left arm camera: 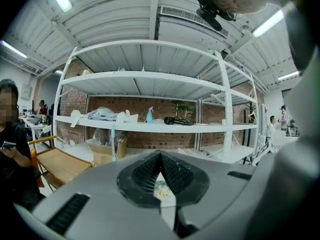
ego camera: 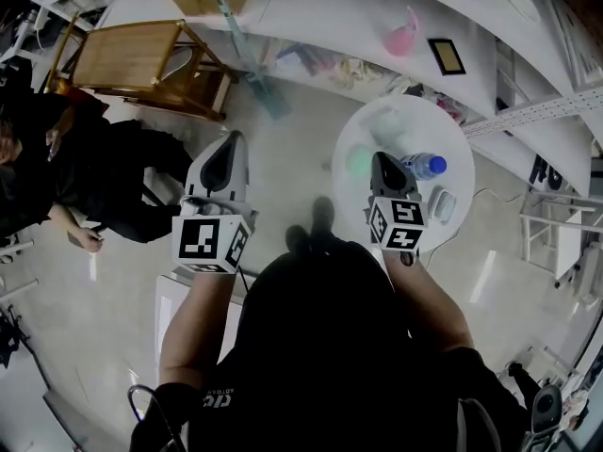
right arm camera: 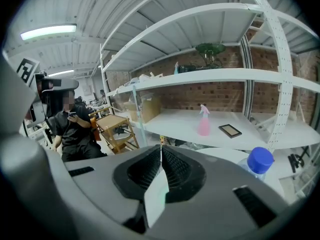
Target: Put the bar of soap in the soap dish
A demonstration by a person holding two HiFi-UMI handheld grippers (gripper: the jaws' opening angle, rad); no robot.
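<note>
A round white table (ego camera: 443, 130) stands at the right of the head view. On it lies a pale green lump (ego camera: 360, 163) that looks like the soap, blurred. A small white oval dish (ego camera: 441, 203) sits near the table's right edge. My right gripper (ego camera: 380, 155) hangs over the table between the two, shut and holding nothing; its tips meet in the right gripper view (right arm camera: 161, 148). My left gripper (ego camera: 236, 136) is over the floor left of the table, also shut and without a load (left arm camera: 160, 155).
A water bottle with a blue cap (ego camera: 424, 166) (right arm camera: 260, 161) stands on the table beside my right gripper. A white shelf rack behind holds a pink spray bottle (ego camera: 403, 34) and a framed tablet (ego camera: 446, 56). A wooden stool (ego camera: 132, 59) and a seated person (ego camera: 94, 186) are at the left.
</note>
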